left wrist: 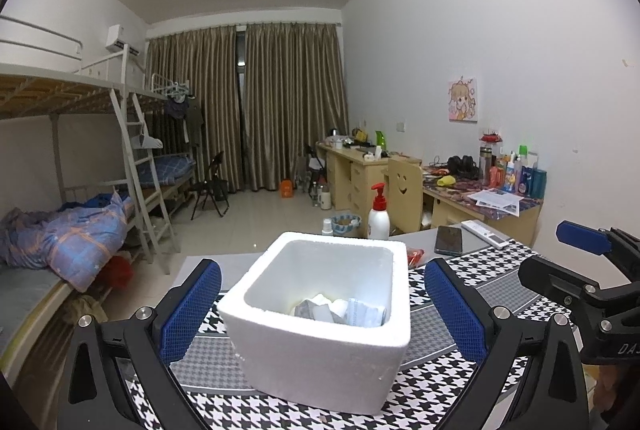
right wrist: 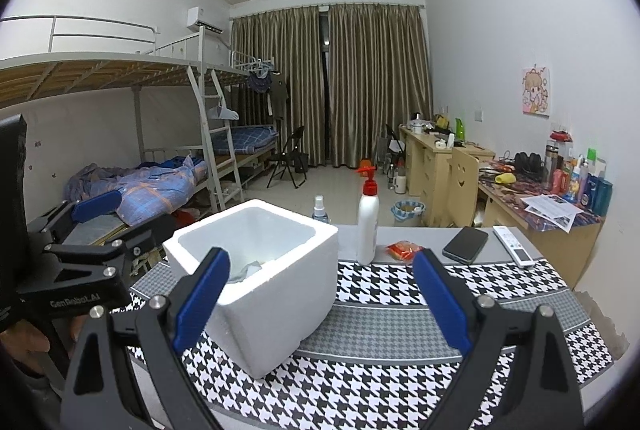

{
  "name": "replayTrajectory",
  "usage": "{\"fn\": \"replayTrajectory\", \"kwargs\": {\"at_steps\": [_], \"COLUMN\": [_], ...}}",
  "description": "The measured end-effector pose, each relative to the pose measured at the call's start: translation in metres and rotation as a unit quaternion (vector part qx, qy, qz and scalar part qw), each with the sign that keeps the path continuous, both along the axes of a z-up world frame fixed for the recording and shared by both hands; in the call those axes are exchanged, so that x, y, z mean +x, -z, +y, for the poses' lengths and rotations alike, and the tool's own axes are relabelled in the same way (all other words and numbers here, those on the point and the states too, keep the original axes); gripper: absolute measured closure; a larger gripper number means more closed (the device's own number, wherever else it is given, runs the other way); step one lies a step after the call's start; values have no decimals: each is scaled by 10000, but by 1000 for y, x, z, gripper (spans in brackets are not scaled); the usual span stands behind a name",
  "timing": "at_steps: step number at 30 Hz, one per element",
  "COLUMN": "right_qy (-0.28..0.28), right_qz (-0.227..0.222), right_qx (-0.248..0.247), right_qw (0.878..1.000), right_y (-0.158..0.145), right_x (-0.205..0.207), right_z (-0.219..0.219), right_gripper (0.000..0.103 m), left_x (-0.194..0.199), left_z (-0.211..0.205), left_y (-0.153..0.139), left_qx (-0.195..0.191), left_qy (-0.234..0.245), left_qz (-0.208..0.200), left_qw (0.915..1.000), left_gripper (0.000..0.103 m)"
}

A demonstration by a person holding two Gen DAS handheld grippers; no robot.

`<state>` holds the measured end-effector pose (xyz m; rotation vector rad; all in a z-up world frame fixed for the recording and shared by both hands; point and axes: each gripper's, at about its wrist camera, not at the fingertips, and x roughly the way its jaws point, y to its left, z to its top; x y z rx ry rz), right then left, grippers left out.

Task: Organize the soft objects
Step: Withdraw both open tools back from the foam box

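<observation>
A white foam box (left wrist: pixel 320 326) stands on the houndstooth cloth (left wrist: pixel 472 386). Soft white and grey packets (left wrist: pixel 340 312) lie at its bottom. My left gripper (left wrist: pixel 322 310) is open and empty, its blue pads either side of the box without touching it. My right gripper (right wrist: pixel 322 298) is open and empty, to the right of the box (right wrist: pixel 260 278), over the cloth (right wrist: pixel 380 382). The right gripper also shows at the right edge of the left wrist view (left wrist: pixel 576 262). The left gripper shows at the left of the right wrist view (right wrist: pixel 100 222).
Behind the box stand a white pump bottle (right wrist: pixel 368 226) and a small spray bottle (right wrist: pixel 320 209). A red packet (right wrist: pixel 404 250), a dark phone (right wrist: pixel 466 244) and a white remote (right wrist: pixel 514 250) lie on the grey table (right wrist: pixel 420 234). Bunk beds are left, desks right.
</observation>
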<state>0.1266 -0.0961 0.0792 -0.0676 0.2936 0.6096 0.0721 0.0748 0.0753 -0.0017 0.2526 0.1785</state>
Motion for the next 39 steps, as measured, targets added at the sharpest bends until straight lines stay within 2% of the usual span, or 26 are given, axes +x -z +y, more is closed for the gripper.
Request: {"fn": "replayTrajectory", "kwargs": {"at_steps": [19, 39], "right_qy": [-109, -127], "right_qz": [-251, -331], "right_qx": [175, 205], "right_qw": [9995, 9992], "right_y": [11, 34], "right_x": [-51, -78], "right_z": [-12, -24], "right_gripper": [1, 1], "left_x": [-67, -93], "left_z": [-13, -24], "left_y": [9, 27], "left_qx": [100, 189], "left_qy": [-191, -309], "left_qz": [-390, -471], "left_qw": [9990, 9982], "left_gripper": [1, 1]}}
